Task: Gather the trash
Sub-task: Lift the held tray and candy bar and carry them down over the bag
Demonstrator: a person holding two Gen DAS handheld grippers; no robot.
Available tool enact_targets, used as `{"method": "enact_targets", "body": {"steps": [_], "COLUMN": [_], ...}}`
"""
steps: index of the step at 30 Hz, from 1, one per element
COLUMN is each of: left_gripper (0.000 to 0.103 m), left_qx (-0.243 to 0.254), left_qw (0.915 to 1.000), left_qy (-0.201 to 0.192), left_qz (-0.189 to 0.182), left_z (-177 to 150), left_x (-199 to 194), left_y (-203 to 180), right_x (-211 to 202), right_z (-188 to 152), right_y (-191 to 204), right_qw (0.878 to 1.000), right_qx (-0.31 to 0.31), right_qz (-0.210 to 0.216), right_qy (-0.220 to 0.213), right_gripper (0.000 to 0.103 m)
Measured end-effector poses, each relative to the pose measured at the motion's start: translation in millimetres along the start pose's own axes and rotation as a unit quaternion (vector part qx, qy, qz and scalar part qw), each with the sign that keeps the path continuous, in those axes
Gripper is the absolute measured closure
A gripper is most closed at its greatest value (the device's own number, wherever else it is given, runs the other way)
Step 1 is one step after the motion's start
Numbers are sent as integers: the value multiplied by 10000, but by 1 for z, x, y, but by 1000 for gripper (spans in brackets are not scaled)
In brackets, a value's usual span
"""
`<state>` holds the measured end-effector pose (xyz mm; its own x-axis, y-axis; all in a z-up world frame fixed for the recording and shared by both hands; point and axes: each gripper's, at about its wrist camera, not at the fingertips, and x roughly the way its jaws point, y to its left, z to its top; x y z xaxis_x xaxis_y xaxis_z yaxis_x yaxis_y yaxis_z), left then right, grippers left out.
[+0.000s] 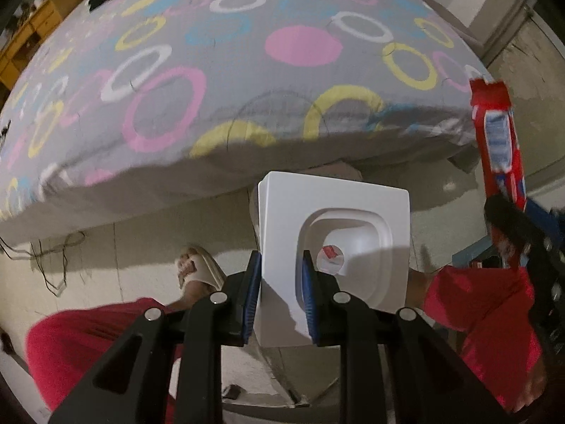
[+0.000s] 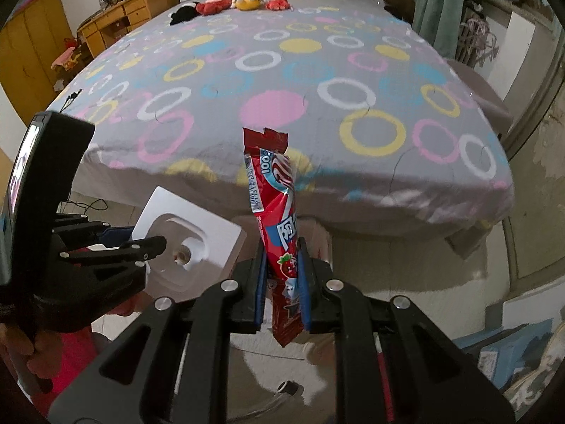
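Left tongs [image 1: 280, 295] pinch only the white tray [image 1: 335, 243] edge; right tongs [image 2: 282, 282] clamp the red wrapper [image 2: 279, 219] (pointing twelve o'clock). Either could slip.

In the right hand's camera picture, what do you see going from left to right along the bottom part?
Left gripper → white tray it grips → red snack wrapper clamped in the right gripper → blue box on the floor.
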<state>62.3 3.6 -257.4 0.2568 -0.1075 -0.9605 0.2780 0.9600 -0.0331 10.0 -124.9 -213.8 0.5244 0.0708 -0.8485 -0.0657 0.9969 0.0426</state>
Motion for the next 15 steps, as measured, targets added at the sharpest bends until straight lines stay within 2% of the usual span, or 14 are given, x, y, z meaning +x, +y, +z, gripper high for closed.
{"method": "enact_targets", "body": {"steps": [6, 15], "left_gripper": [80, 80], "left_qx": [-40, -194], "left_qw": [9999, 9990], "left_qy": [144, 372], "left_qz": [32, 176], "left_z": [-6, -5], "left_x": [26, 61], "left_y": [-5, -4], "right_x": [30, 67], "right_z": [-17, -25], "right_y": [-1, -12], "right_qw": [9993, 9978], "right_qx": [240, 439], "right_qz": [212, 200], "right_qy": [205, 463], "right_gripper": [87, 87]}}
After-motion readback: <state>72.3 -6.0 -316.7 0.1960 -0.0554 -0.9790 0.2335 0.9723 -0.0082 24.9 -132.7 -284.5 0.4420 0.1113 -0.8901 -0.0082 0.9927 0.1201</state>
